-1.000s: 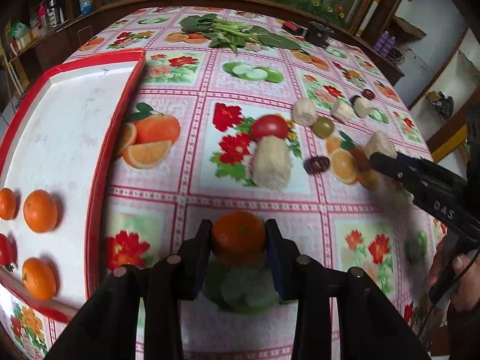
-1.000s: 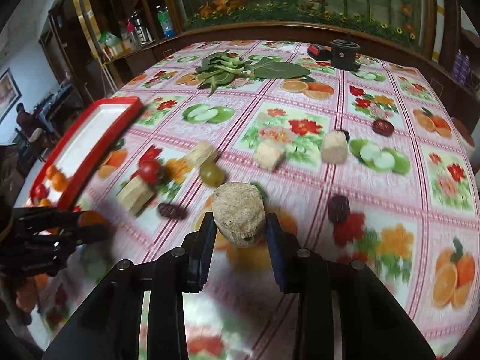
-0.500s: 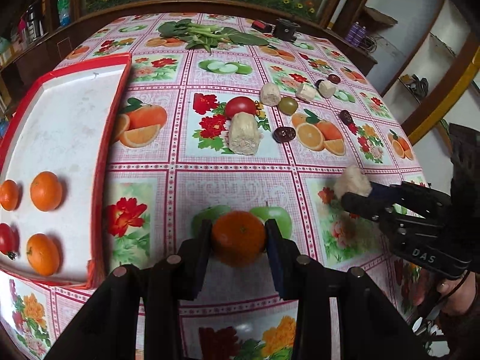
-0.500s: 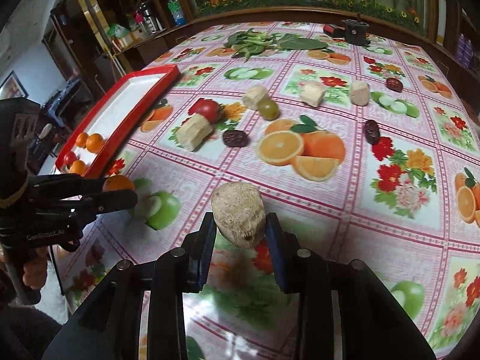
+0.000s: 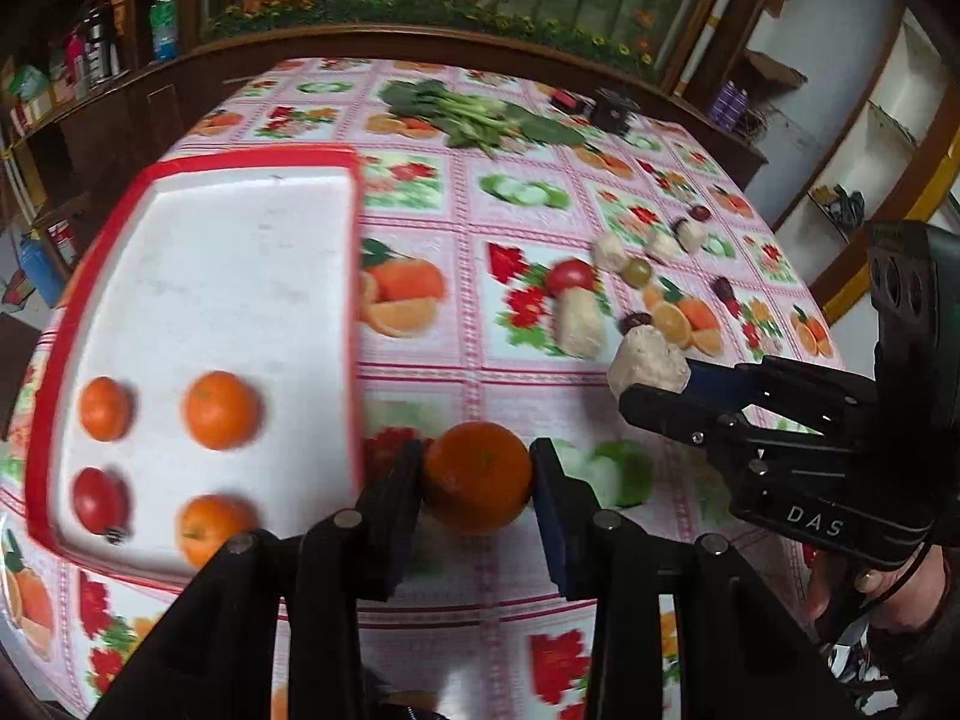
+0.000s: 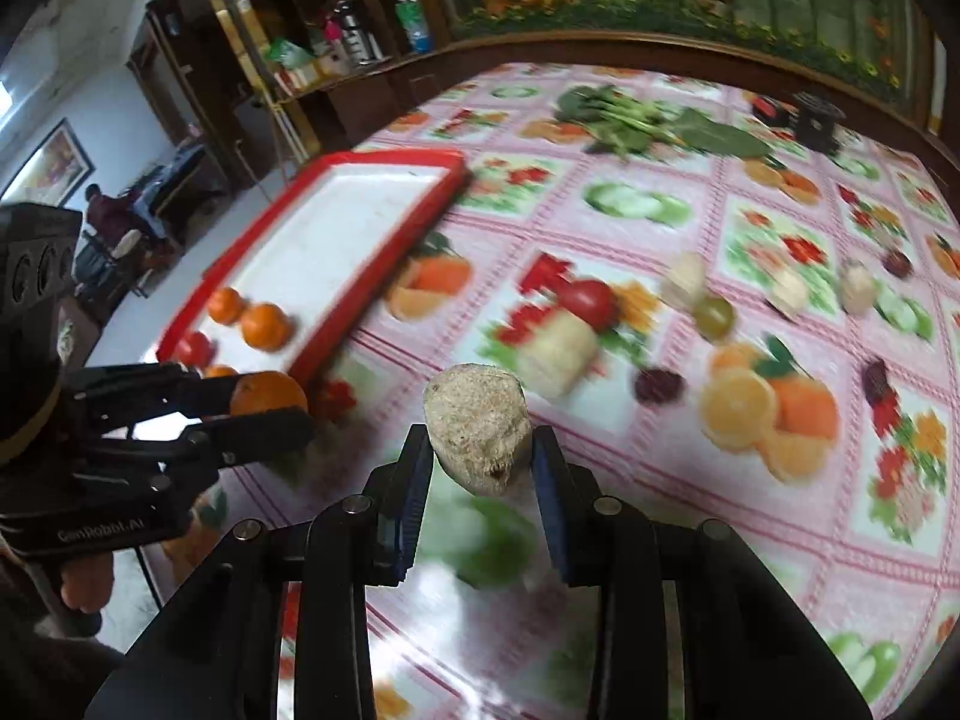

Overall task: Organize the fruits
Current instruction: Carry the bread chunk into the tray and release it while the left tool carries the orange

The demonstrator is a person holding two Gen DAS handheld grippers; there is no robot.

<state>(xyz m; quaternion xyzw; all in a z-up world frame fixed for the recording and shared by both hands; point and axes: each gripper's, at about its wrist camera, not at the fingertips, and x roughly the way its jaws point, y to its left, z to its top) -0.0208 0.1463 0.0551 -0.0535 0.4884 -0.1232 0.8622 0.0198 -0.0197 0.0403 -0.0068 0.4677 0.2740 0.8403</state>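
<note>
Two hand-held tongs hover above a desk (image 5: 480, 612) covered in a pink fruit-print cloth. The left tongs (image 5: 475, 483) are clamped on a round orange (image 5: 477, 477), with no long axis to line up. The red-rimmed white tray (image 5: 354, 276) lies immediately to their left, its near edge just beside the orange; three oranges and a tomato (image 5: 96, 501) already sit there. The right tongs (image 6: 480, 468) are clamped on a pale beige chunk of fruit (image 6: 477, 429), and from them the tray lies ahead and well to the left, beyond the left tongs. The left hand is judged nearer, so its orange likely goes in first.
</note>
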